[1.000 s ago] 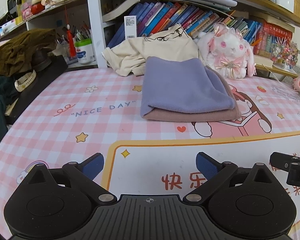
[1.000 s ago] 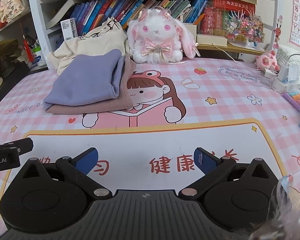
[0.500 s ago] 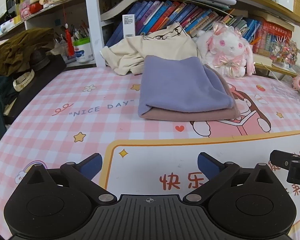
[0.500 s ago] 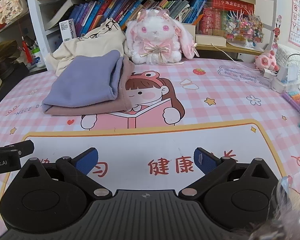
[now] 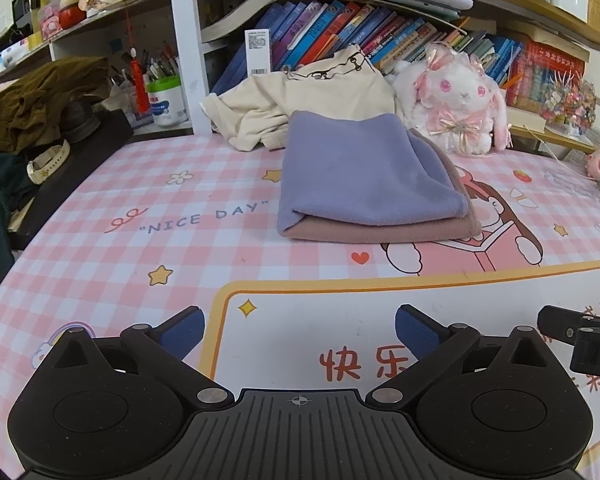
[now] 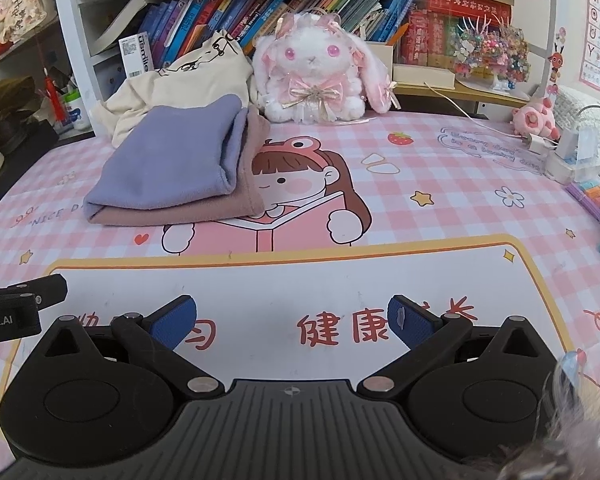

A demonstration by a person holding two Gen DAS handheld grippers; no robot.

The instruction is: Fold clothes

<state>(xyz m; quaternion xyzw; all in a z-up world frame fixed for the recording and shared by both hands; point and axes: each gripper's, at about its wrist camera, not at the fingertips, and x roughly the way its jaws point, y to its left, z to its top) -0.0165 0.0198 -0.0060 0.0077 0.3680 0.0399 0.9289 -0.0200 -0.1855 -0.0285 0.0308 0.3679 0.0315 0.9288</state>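
A folded lilac cloth [image 5: 364, 172] [image 6: 172, 164] lies on top of a folded mauve cloth [image 5: 384, 232] [image 6: 204, 210] on the pink checked table mat [image 5: 112, 248]. Behind them a cream garment [image 5: 300, 100] [image 6: 180, 84] sits crumpled against the bookshelf. My left gripper [image 5: 299, 330] stands open over the white panel of the mat, well short of the stack, with nothing between its fingers. My right gripper [image 6: 292, 320] is open too and holds nothing. Each gripper shows at the edge of the other's view.
A white and pink plush rabbit [image 5: 458, 104] [image 6: 316, 76] sits right of the cream garment. Books fill the shelf behind. Dark clothes and a watch [image 5: 48, 164] lie on a black surface at far left. Chargers, cables and pens [image 6: 580, 160] crowd the right edge.
Both views have shifted slightly, with the folded stack drifting a little left in each. Both grippers stay open and nothing on the table has moved.
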